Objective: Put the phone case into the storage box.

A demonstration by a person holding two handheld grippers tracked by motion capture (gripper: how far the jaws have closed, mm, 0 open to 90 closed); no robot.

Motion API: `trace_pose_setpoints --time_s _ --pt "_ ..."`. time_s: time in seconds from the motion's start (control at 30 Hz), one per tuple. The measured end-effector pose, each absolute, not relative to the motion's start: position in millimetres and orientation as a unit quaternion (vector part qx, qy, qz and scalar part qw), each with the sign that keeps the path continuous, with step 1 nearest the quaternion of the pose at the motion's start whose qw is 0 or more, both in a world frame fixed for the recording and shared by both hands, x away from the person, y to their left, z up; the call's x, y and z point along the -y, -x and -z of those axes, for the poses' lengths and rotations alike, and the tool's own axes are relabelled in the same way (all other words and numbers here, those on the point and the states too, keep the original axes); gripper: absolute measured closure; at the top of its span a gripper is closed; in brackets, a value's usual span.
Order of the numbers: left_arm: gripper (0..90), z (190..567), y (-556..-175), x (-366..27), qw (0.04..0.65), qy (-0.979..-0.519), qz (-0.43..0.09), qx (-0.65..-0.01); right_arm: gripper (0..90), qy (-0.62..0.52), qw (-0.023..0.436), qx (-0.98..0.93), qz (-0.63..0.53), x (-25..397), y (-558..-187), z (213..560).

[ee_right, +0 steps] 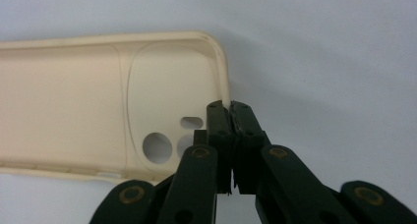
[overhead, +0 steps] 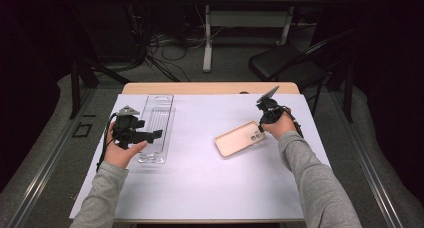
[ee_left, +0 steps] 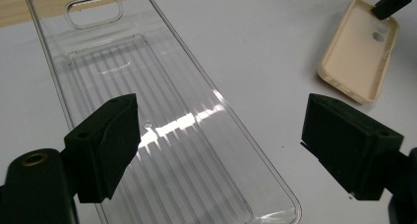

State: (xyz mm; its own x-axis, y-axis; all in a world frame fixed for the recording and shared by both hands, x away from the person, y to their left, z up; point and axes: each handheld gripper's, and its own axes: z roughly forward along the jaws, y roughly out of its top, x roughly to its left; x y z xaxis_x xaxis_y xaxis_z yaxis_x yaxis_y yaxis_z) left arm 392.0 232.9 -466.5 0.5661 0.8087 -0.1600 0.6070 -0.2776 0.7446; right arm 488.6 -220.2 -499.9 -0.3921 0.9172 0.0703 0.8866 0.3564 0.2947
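1. The right gripper (ee_right: 230,106) is clenched on the rim of the beige phone case (ee_right: 74,101), at the end with the camera cut-outs. Its jaws meet across the case's short end wall, one inside and one outside.

2. The phone case (overhead: 239,138) lies open side up on the white surface (overhead: 200,183), right of centre. Its long axis runs on a diagonal, from the pinched end by the right hand (overhead: 280,127) down towards the middle of the surface.

3. The left gripper (overhead: 159,134) is released, jaws spread wide. It hovers over the near half of the clear plastic tray (overhead: 156,128), touching nothing as far as I can tell.

4. The tray's long axis runs away from the person, roughly at an angle to the case's. Tray and case are well apart, with bare surface between them.

5. The likely next move, carrying the case leftward to the tray, would turn on that mismatch: the case probably needs rotating to lie along the tray's ribbed length (ee_left: 162,135).
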Motion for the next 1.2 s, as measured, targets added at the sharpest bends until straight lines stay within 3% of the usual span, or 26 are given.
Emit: trace_pose_setpoints --time_s 0.93,1.2 --pt "14.8 465.8 -391.2 -232.1 0.399 -0.791 -0.128 -0.446 88.5 -0.542 0.088 -0.802 -0.237 227.3 -465.3 483.5" --pt "14.8 465.9 -390.4 -230.7 0.402 -0.789 -0.131 -0.445 88.4 -0.529 0.117 -0.798 -0.265 231.2 -453.0 477.1"
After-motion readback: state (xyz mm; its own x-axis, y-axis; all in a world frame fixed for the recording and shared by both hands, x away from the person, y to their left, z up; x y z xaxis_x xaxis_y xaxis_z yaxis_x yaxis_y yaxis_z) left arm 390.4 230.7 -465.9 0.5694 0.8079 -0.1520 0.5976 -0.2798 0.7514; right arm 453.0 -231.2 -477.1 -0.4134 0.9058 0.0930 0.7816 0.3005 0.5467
